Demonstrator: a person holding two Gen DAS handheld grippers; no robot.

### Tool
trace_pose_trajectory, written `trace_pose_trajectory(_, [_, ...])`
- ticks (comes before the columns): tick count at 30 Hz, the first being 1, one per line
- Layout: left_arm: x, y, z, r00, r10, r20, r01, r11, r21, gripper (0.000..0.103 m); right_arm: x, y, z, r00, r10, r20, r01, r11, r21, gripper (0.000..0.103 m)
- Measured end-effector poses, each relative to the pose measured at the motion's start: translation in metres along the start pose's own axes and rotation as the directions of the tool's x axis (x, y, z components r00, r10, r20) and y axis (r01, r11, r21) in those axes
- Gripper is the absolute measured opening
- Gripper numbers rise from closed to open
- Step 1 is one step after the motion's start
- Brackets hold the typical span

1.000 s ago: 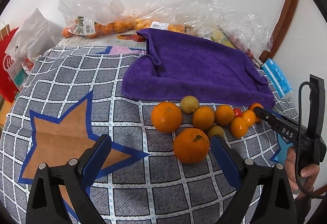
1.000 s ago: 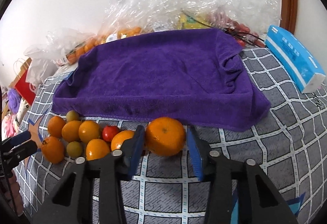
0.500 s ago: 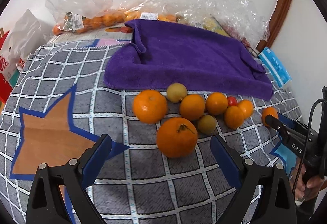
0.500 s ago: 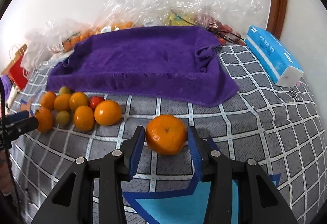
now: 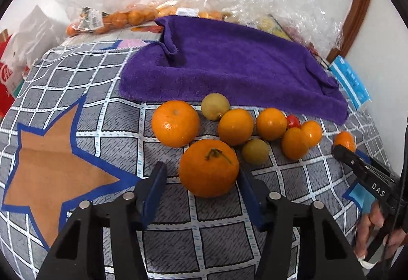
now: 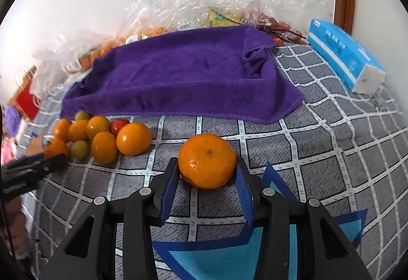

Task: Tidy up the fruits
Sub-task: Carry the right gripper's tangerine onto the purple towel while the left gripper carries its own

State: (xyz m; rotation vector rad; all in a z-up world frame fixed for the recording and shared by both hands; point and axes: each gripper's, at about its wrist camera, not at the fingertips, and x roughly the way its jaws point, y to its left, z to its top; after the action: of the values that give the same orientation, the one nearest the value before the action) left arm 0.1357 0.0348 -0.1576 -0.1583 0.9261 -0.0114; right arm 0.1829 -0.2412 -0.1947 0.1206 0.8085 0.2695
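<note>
A row of oranges, two greenish fruits and a small red tomato (image 5: 293, 121) lies on the checked cloth in front of the purple towel (image 5: 229, 68). My left gripper (image 5: 201, 183) straddles the nearest orange, the one with a stem (image 5: 209, 167). Its jaws are closing: the right pad (image 5: 248, 190) is at the peel, while a gap remains beside the left pad (image 5: 153, 190). My right gripper (image 6: 206, 178) is shut on another orange (image 6: 206, 161), held just above the cloth at the edge of a light-blue star patch (image 6: 216, 262), to the right of the fruit row (image 6: 102, 137).
An orange-brown star patch (image 5: 48, 165) lies left of the fruit. Clear plastic bags of fruit (image 5: 122, 17) crowd the back by the wall. A blue tissue pack (image 6: 344, 60) sits at the far right. A person's hand (image 5: 372, 231) holds the right gripper's handle.
The left gripper's jaws have narrowed around the stemmed orange. The right gripper has carried its orange away from the fruit row to the light-blue star patch.
</note>
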Motion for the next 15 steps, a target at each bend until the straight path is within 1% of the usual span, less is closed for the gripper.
trace_pose_trajectory(2, [-0.001,-0.001,-0.001,1.0,-0.014,0.005,0.014,1.0,-0.006,0.043,-0.004,-0.007,-0.001,1.0,0.022,0.017,-0.022,0.999,0.034,0.043])
trace_pose_trajectory(3, [0.0,-0.003,-0.001,1.0,-0.021,0.0,0.021,1.0,0.0,0.042,-0.006,-0.008,-0.001,0.999,0.027,0.025,-0.028,0.999,0.042,0.043])
trace_pose_trajectory(6, [-0.001,-0.006,-0.003,1.0,-0.014,-0.003,0.014,1.0,0.014,0.042,-0.013,0.0,-0.003,0.999,0.0,0.054,0.001,1.0,-0.01,0.043])
trace_pose_trajectory(9, [-0.006,-0.004,-0.007,0.999,-0.038,-0.004,0.038,0.999,0.006,0.041,-0.02,0.011,-0.005,0.997,0.023,0.08,-0.017,0.997,-0.069,0.043])
trace_pose_trajectory(12, [-0.015,-0.004,-0.01,0.998,-0.059,0.001,0.059,0.998,-0.005,0.041,-0.022,0.013,-0.006,0.996,0.013,0.084,-0.006,0.997,-0.08,0.043])
trace_pose_trajectory(15, [-0.025,-0.006,-0.009,0.999,-0.052,0.012,0.052,0.999,-0.003,0.041,-0.023,0.01,-0.006,0.996,0.005,0.09,0.0,0.998,-0.06,0.043])
